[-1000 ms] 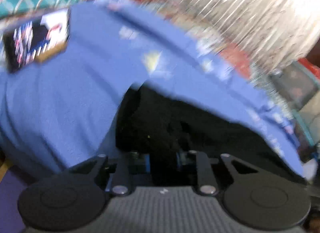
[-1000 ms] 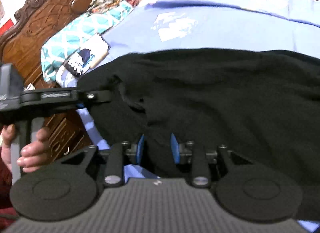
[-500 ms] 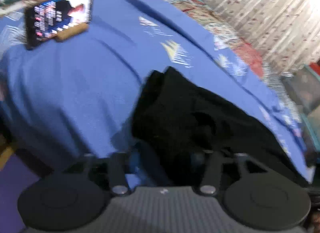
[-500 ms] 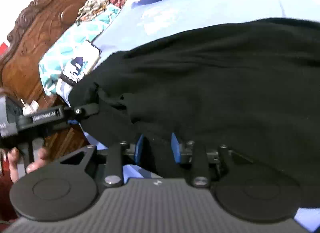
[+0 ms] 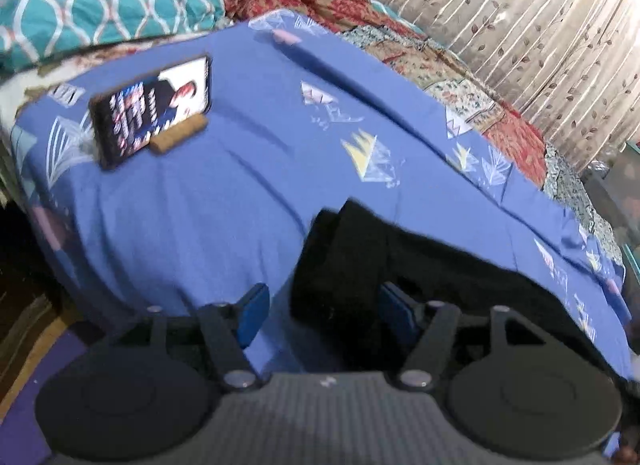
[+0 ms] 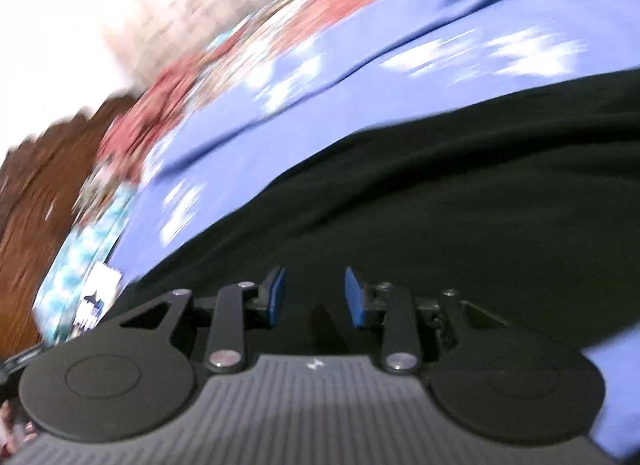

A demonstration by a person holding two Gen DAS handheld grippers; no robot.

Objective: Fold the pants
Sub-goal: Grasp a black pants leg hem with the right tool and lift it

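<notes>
Pants (image 5: 400, 261), black, soft and limp, lie along the bed's (image 5: 200, 205) near edge; left gripper (image 5: 320, 305) has just opened, fold between its pads ungripped, right gripper (image 6: 314, 293) part-open, grip unclear; take doubled edges.

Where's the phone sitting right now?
In the left wrist view the lit black phone stands propped in a small cork stand on the blue bedsheet, upper left, below the teal patterned pillow.
</notes>
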